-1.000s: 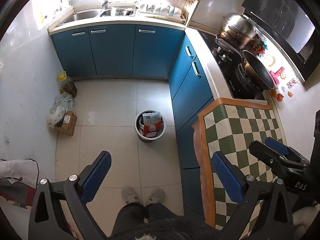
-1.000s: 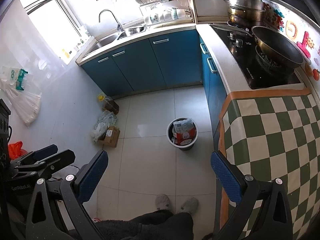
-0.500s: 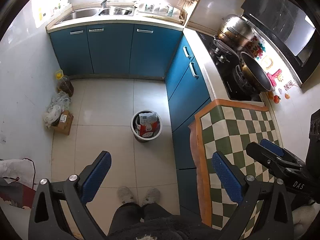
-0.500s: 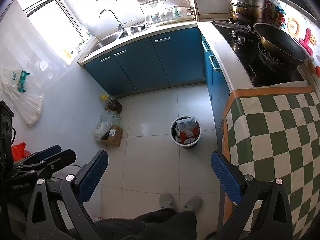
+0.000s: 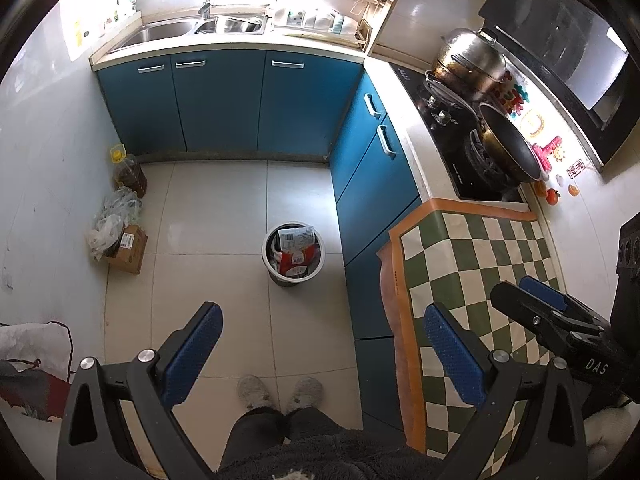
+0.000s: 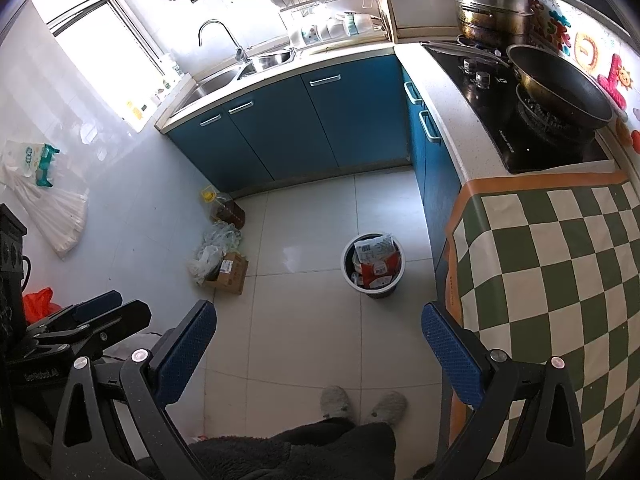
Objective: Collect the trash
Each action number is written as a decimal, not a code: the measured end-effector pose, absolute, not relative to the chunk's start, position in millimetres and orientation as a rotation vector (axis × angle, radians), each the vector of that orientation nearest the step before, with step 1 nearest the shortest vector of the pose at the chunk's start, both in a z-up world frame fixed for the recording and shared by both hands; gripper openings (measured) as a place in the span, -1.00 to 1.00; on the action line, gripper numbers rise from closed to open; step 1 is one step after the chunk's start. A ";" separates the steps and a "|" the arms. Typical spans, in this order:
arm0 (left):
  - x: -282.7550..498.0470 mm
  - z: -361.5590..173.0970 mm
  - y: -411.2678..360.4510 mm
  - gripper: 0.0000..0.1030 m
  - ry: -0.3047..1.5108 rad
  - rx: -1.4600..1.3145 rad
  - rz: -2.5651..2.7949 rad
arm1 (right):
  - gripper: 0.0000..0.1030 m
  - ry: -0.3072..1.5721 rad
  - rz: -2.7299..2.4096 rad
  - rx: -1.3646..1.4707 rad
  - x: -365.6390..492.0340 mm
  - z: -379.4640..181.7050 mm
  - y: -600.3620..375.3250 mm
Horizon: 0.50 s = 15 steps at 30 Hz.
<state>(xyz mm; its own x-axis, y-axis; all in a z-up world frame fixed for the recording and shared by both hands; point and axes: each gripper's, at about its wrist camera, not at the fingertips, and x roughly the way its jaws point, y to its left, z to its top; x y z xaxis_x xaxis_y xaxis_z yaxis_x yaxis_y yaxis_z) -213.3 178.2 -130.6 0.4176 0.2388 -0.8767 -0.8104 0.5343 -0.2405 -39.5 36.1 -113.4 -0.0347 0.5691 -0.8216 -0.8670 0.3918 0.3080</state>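
Observation:
A white-rimmed trash bin point(image 5: 293, 254) stands on the tiled floor beside the blue cabinets, stuffed with red and white wrappers; it also shows in the right wrist view point(image 6: 373, 266). My left gripper point(image 5: 320, 354) is open and empty, held high above the floor. My right gripper point(image 6: 320, 354) is open and empty, at a similar height. Each gripper shows at the edge of the other's view: the right one point(image 5: 548, 312) and the left one point(image 6: 100, 316).
A cardboard box point(image 6: 228, 272) with crumpled plastic bags point(image 6: 214, 246) and an oil bottle point(image 6: 224, 208) sit by the left wall. A checkered green cloth point(image 6: 560, 280) covers the counter at right, next to the stove with a wok point(image 6: 560, 84). My slippered feet point(image 6: 360, 404) are below.
Both views have drifted slightly back and away from the bin. Both grippers stay open and empty.

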 end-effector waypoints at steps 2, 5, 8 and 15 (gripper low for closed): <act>-213.3 -129.7 178.1 1.00 0.908 -0.741 0.737 | 1.00 1.095 1.189 -0.344 -38.8 -113.4 35.9; -213.4 -129.7 178.1 1.00 0.908 -0.741 0.737 | 1.00 1.095 1.191 -0.344 -38.8 -113.0 35.4; -213.2 -128.6 177.9 1.00 0.911 -0.736 0.730 | 1.00 1.095 1.190 -0.342 -38.9 -113.0 35.3; -212.9 -126.3 177.9 1.00 0.913 -0.727 0.724 | 1.00 1.095 1.184 -0.334 -40.1 -112.5 36.1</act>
